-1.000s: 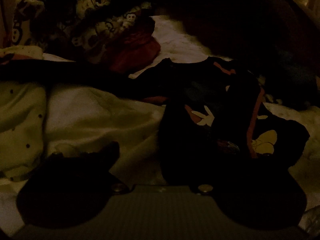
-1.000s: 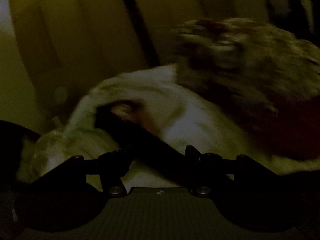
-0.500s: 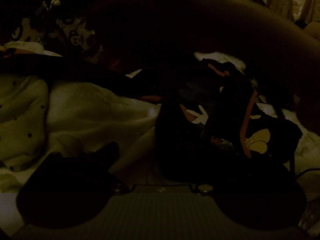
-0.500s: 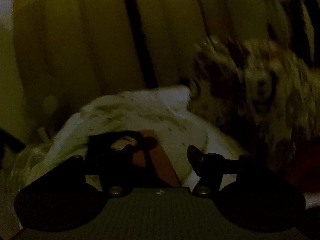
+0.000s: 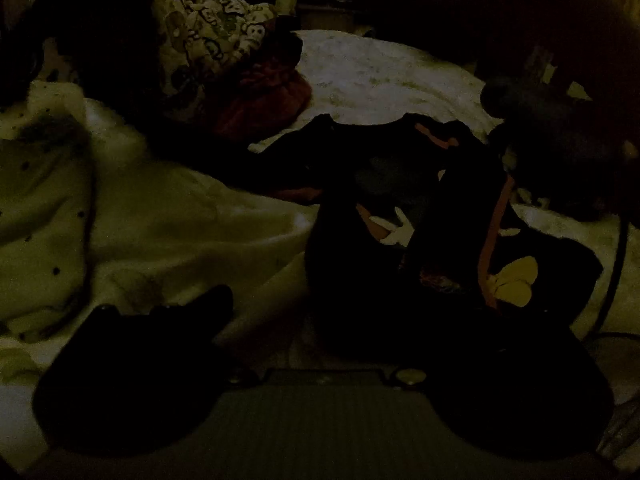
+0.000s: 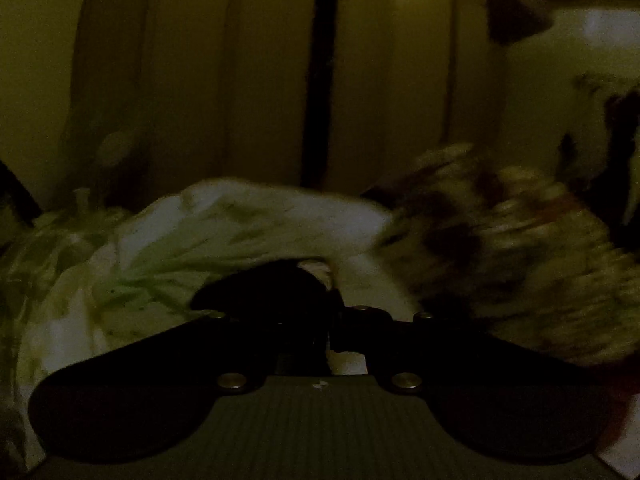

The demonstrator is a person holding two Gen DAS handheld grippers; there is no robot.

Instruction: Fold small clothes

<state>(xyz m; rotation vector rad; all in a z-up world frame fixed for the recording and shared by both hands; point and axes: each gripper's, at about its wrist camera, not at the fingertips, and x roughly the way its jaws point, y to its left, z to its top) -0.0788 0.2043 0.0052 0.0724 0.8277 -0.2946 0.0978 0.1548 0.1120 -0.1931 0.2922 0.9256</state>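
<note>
The scene is very dark. A small black garment (image 5: 400, 216) with orange trim and a white and yellow cartoon print lies crumpled on the pale bed, right in front of my left gripper (image 5: 320, 312). The left gripper's jaws stand wide apart; its right finger is lost against the black cloth. In the right wrist view my right gripper (image 6: 332, 312) has its jaws together, pinching a dark piece of cloth (image 6: 276, 284) with a pale tip.
A patterned cream garment (image 5: 208, 40) and a red one (image 5: 260, 96) are piled at the back left. A white dotted cloth (image 5: 48, 200) lies left. The right wrist view shows a pale sheet (image 6: 200, 232), a blurred patterned cloth (image 6: 520, 248) and closet doors (image 6: 240, 60).
My right gripper has closed from open onto the dark cloth and swung left, away from the patterned pile. A dark arm that crossed the left view has withdrawn. The left gripper has barely moved.
</note>
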